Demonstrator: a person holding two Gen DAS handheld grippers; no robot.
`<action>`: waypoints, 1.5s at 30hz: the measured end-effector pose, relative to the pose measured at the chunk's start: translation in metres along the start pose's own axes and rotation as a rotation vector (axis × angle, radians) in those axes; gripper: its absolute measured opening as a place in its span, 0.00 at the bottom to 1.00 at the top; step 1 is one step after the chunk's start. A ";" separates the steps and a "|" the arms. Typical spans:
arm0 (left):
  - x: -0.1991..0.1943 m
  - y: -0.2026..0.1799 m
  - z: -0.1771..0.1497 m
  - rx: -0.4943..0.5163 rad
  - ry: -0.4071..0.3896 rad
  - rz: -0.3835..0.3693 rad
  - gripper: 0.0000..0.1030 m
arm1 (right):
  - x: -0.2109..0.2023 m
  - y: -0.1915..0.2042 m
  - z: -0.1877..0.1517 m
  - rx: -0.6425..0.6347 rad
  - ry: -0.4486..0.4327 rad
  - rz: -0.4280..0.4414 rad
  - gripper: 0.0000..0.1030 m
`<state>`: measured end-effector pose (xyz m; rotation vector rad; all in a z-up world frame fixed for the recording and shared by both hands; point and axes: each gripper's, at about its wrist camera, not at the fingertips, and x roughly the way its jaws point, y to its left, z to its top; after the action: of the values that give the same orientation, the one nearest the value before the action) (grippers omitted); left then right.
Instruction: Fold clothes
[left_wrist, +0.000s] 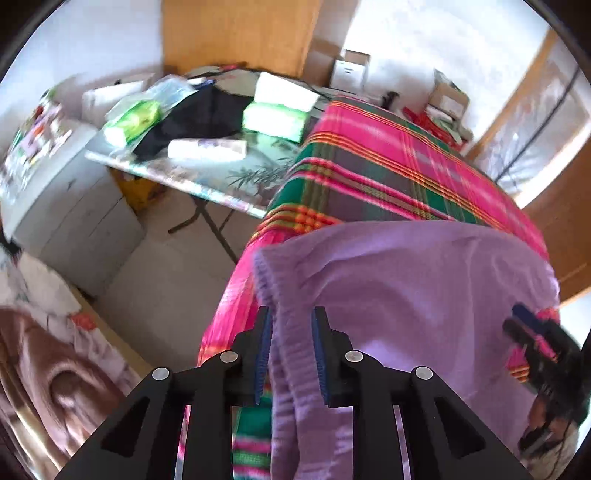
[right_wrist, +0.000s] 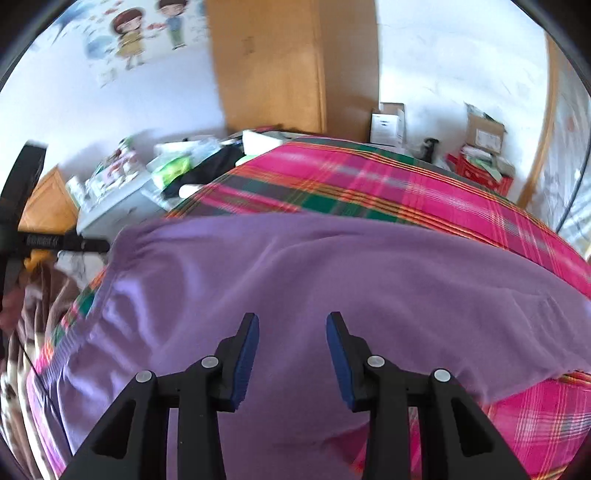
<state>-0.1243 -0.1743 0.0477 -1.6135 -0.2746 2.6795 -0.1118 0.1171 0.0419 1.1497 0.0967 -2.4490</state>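
A lilac soft-knit garment (right_wrist: 332, 280) with a ribbed elastic hem lies spread over a plaid cloth of pink, green and orange stripes (right_wrist: 369, 184) that covers the work surface. In the left wrist view, the left gripper (left_wrist: 291, 321) points steeply down at the garment's gathered ribbed hem (left_wrist: 291, 354); its jaws stand narrowly apart, with the bunched hem lying between the blue pads. A gap shows on either side of the fabric, so the pads do not press on it. The same view shows the right gripper (left_wrist: 532, 328) at the far right edge of the garment, blurred. In the right wrist view, the right gripper (right_wrist: 292, 325) hangs above the flat middle of the garment with its jaws moderately wide and nothing between them; only the smooth lilac fabric shows below the gap. Beyond the plaid cloth stands a folding table with a printed top (left_wrist: 207, 177), which carries green-and-white packs (left_wrist: 275, 118), a dark cloth (left_wrist: 199, 114) and a white tube (left_wrist: 207, 148). A tall wooden cabinet (right_wrist: 273, 66) stands against the white wall behind.
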 end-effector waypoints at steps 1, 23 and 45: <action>0.003 -0.004 0.004 0.025 -0.008 0.016 0.22 | 0.004 -0.006 0.006 0.010 -0.001 0.000 0.38; 0.065 -0.044 0.045 0.290 0.047 -0.041 0.46 | 0.098 -0.034 0.080 -0.255 0.123 -0.062 0.47; 0.074 -0.055 0.042 0.364 0.025 -0.028 0.34 | 0.112 -0.047 0.082 -0.216 0.121 0.036 0.47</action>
<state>-0.2010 -0.1191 0.0103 -1.5145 0.1812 2.4987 -0.2528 0.1009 0.0059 1.1904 0.3639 -2.2713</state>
